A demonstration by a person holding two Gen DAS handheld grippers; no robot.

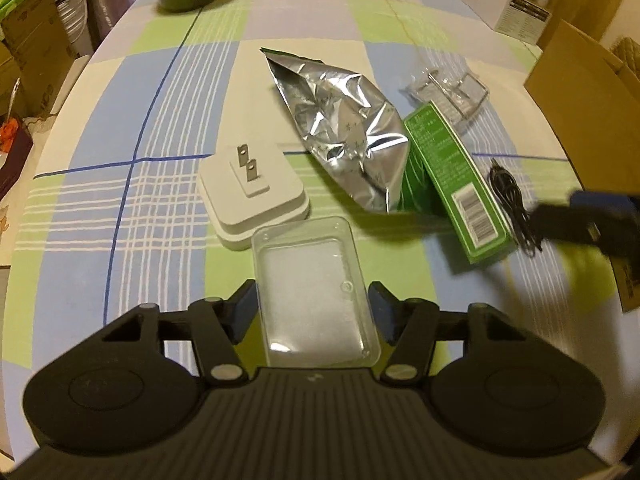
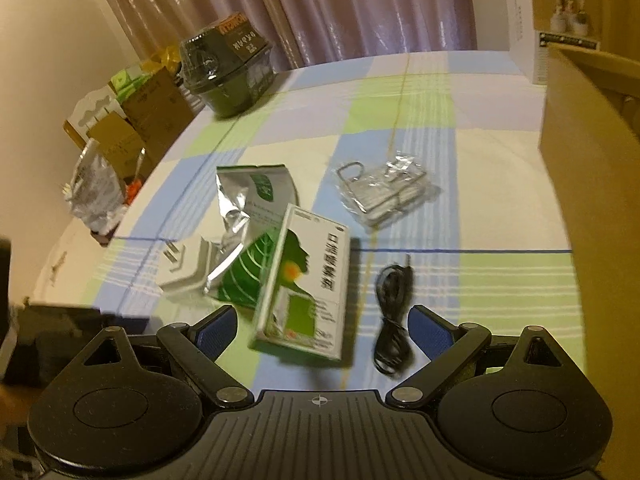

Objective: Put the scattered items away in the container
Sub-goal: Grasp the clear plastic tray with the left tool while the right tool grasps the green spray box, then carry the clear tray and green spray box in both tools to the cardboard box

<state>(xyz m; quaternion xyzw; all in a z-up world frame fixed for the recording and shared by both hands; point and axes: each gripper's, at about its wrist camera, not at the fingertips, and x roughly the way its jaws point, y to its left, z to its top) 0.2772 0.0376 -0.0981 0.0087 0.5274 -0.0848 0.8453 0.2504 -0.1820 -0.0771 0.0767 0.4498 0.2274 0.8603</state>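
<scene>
A clear plastic tray [image 1: 314,292] lies on the checked tablecloth between the open fingers of my left gripper [image 1: 314,312], which do not touch it. Beyond it lie a white plug adapter [image 1: 254,196], a silver foil pouch [image 1: 344,136], a green box [image 1: 456,176], a black cable [image 1: 512,204] and clear plastic packaging [image 1: 448,96]. My right gripper [image 2: 320,336] is open, low over the table, with the green box [image 2: 304,292] and the cable [image 2: 392,320] between its fingers. It shows as a blurred dark shape in the left wrist view [image 1: 592,224]. A cardboard box [image 2: 592,152] stands on the right.
A dark green bowl-shaped package [image 2: 228,72] stands at the far left of the table. A white carton [image 2: 552,20] stands at the far right corner. Boxes and bags [image 2: 120,132] are stacked beyond the table's left edge, before a curtain.
</scene>
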